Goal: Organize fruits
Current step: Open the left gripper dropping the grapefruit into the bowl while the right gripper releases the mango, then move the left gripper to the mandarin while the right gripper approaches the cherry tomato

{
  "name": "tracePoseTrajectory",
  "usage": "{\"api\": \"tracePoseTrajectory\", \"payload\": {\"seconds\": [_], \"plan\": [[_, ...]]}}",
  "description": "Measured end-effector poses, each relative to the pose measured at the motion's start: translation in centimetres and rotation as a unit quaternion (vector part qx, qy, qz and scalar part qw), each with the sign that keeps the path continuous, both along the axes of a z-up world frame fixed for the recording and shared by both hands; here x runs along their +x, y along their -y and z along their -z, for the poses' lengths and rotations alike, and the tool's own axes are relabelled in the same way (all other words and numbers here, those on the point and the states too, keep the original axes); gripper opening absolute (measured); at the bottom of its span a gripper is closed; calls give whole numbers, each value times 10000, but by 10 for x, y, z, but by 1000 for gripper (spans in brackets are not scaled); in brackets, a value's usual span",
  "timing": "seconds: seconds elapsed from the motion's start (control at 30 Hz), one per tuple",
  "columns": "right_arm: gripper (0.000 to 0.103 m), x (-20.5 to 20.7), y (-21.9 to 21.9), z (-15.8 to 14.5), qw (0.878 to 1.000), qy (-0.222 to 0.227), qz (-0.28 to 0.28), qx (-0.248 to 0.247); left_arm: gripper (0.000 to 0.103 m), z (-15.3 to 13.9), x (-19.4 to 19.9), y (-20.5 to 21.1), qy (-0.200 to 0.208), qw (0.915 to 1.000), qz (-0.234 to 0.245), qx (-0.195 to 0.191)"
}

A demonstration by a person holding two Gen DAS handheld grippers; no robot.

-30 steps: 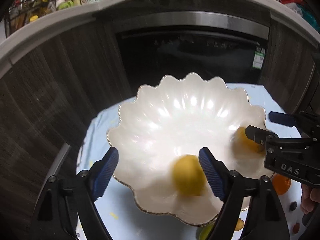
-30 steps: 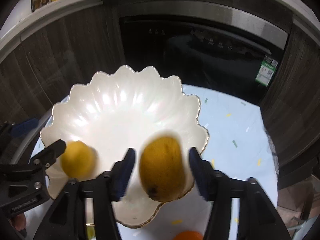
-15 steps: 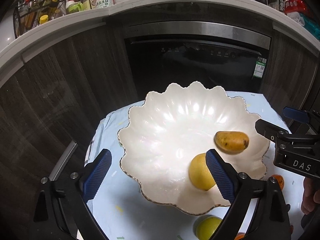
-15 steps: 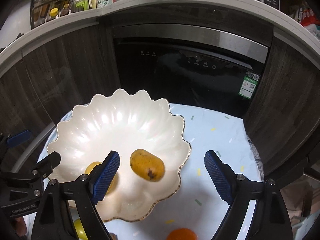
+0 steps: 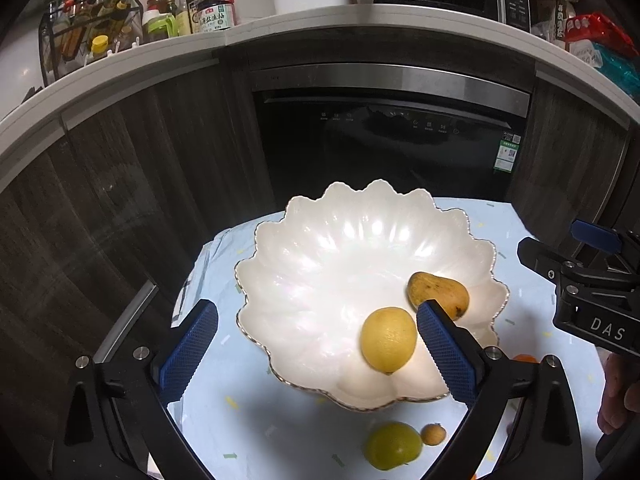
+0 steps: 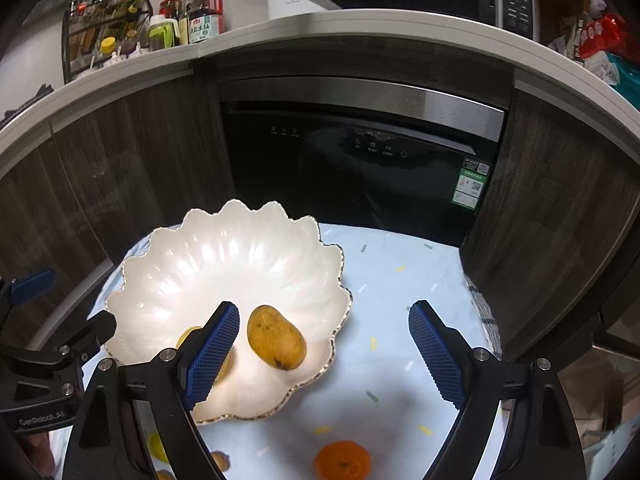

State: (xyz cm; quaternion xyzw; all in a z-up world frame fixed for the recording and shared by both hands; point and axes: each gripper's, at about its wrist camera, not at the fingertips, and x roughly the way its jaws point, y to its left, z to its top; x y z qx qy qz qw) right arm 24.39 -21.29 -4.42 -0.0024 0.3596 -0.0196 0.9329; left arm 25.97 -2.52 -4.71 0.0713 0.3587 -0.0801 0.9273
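A white scalloped bowl (image 5: 320, 264) (image 6: 224, 264) stands on a pale blue cloth. Inside it lie a yellow lemon (image 5: 388, 340) and a spotted yellow mango (image 5: 438, 294) (image 6: 276, 338), side by side near the front rim. My left gripper (image 5: 316, 316) hovers above the bowl's near edge; its jaws are opening and grip nothing. My right gripper (image 6: 324, 314) hangs open over the bowl's right rim, holding nothing. In the right wrist view its left finger hides most of the lemon (image 6: 186, 336).
On the cloth in front of the bowl lie a green lime (image 5: 392, 446), a small brown fruit (image 5: 433, 434) and an orange (image 6: 342, 462). A black built-in appliance (image 6: 360, 168) and dark cabinets stand close behind the table. Bottles crowd the counter above.
Both grippers spread wide and drew up and back from the bowl. The lemon left the left jaws, the mango left the right jaws; both now rest in the bowl.
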Motion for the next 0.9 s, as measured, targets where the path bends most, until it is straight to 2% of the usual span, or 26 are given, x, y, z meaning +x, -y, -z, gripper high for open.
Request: {"api": "tracePoseTrajectory", "payload": {"seconds": [0.27, 0.47, 0.9], "plan": [[87, -21, 4, -8, 9999, 112, 27, -20, 102, -5, -21, 4, 102, 9999, 32, 29], [88, -42, 4, -12, 9997, 236, 25, -83, 102, -3, -39, 5, 28, 10000, 46, -8], [87, -81, 20, -4, 9998, 133, 108, -26, 102, 0, -79, 23, 97, 9996, 254, 77]]}}
